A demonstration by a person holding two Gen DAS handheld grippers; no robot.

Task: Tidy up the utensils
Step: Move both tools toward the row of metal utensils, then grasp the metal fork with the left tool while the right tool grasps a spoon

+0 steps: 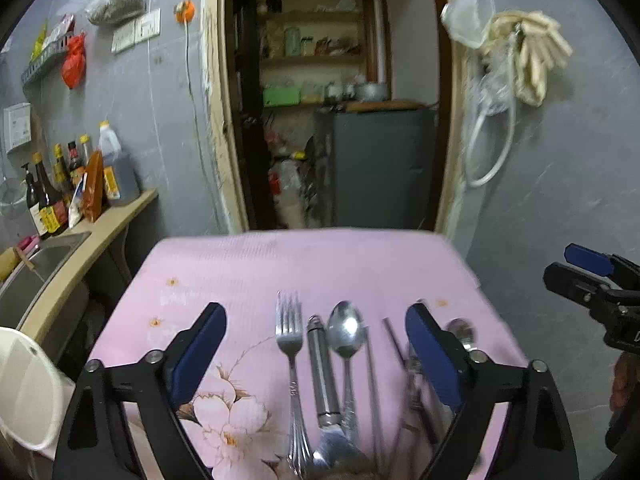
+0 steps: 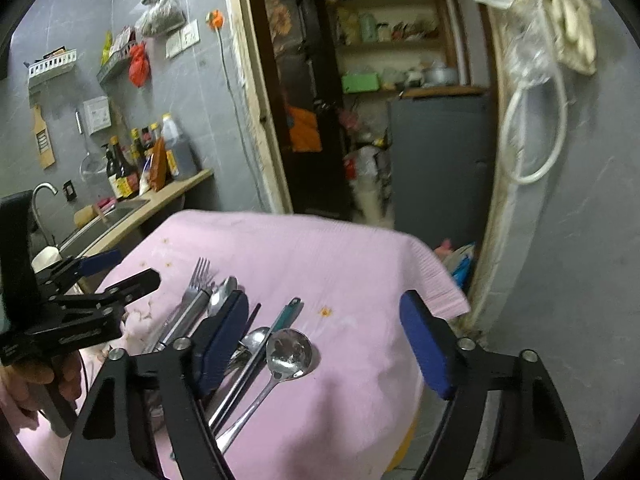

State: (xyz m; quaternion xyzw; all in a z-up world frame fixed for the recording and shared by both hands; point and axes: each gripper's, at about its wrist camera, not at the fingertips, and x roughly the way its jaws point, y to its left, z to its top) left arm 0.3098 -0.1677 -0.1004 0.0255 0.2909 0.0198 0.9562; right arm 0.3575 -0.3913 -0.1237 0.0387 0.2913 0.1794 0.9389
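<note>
Several metal utensils lie side by side on a pink flowered cloth [image 1: 280, 264]. In the left wrist view a fork [image 1: 291, 344], a knife with a cylindrical handle [image 1: 321, 372], a spoon [image 1: 346, 330] and chopsticks [image 1: 394, 344] lie between my open left fingers; the left gripper [image 1: 316, 332] hovers above them, empty. A round spoon [image 1: 462, 330] peeks out behind the right finger. In the right wrist view the round soup spoon [image 2: 289, 354], a green-handled tool [image 2: 286, 316], the fork [image 2: 198, 276] and the cloth [image 2: 320, 248] show. My right gripper [image 2: 324, 326] is open and empty above the cloth's right part.
A counter with a sink [image 1: 48, 256] and sauce bottles [image 1: 48, 200] runs along the left. A white plastic container [image 1: 24, 384] stands at the lower left. An open doorway [image 1: 340, 120] with shelves lies behind the table. The table's right edge [image 2: 444, 280] drops off near the wall.
</note>
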